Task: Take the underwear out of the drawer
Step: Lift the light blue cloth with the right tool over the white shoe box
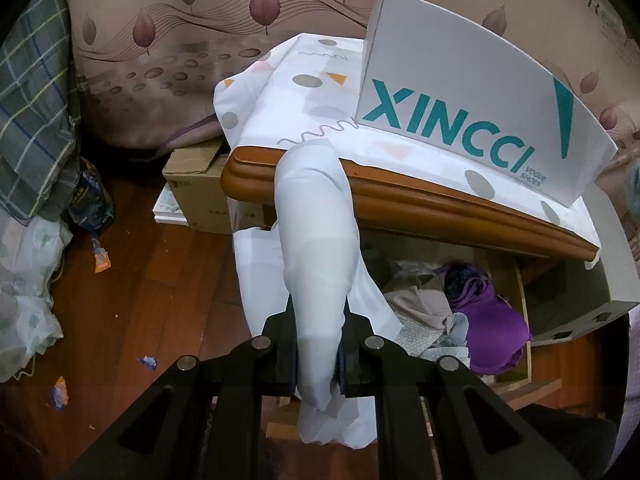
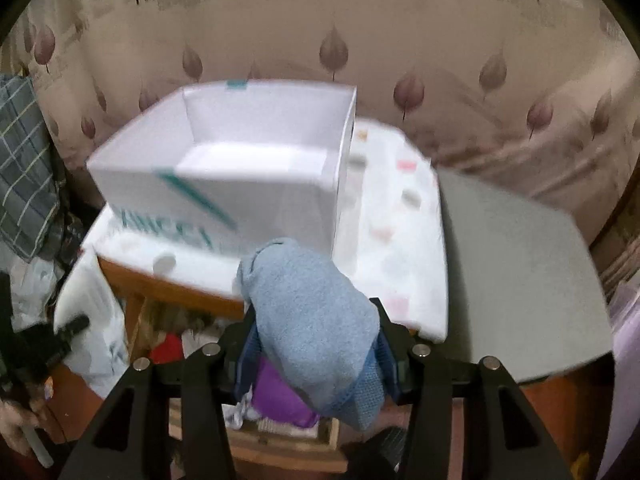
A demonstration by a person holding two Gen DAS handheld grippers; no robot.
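Note:
My left gripper point(image 1: 318, 320) is shut on a hanging flap of the white patterned cover cloth point(image 1: 316, 240) and holds it up from the cabinet's front. Below and to the right the drawer point(image 1: 522, 292) stands open, with a purple garment point(image 1: 492, 320) and beige pieces point(image 1: 416, 300) inside. My right gripper point(image 2: 314, 312) is shut on a light blue piece of underwear point(image 2: 308, 300), raised above the drawer. The view around it is blurred. The purple garment point(image 2: 280, 396) and something red point(image 2: 170, 348) lie in the drawer underneath.
A white XINCCI shoe box point(image 1: 460, 92) stands open point(image 2: 240, 168) on the cloth-covered wooden cabinet top point(image 1: 440, 204). Its grey lid point(image 2: 512, 272) lies to the right. Cardboard boxes point(image 1: 192, 184), bags and scraps sit on the wooden floor at left. A leaf-patterned mattress stands behind.

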